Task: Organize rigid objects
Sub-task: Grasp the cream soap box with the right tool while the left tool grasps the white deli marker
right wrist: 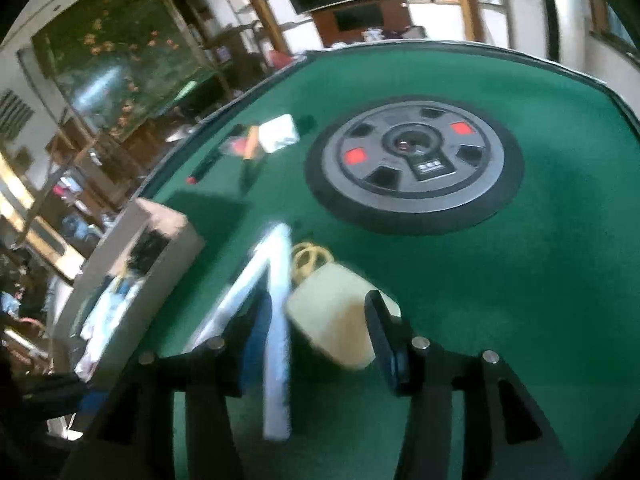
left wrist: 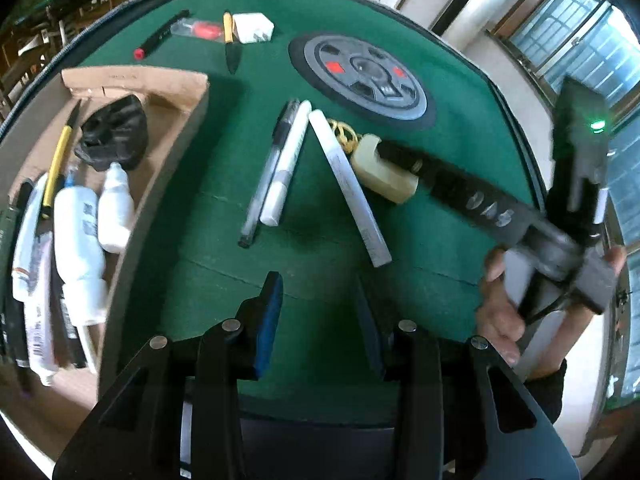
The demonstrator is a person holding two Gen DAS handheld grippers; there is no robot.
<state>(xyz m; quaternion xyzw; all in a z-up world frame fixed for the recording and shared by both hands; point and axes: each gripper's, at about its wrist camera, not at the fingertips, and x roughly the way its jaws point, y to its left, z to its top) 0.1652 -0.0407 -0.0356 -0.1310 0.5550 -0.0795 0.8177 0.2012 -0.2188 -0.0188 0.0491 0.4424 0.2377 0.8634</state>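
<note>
Your left gripper (left wrist: 320, 320) hangs open and empty over the green table (left wrist: 460, 128), short of the white markers (left wrist: 348, 188). Your right gripper (right wrist: 320, 332), jaws apart, straddles the cream block (right wrist: 336, 320) without pinching it; one marker lies across its left finger. A gold keyring (left wrist: 342, 134) sits just behind the block. The cardboard box (left wrist: 172, 120) of bottles stands left.

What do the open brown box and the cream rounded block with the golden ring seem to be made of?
The open brown box looks like plain corrugated cardboard with a matte finish: its walls are thick, with folded flaps. The cream rounded block seems to be smooth plastic or resin with a slight sheen, though it could be rubber. Its golden ring looks like shiny metal.
</note>
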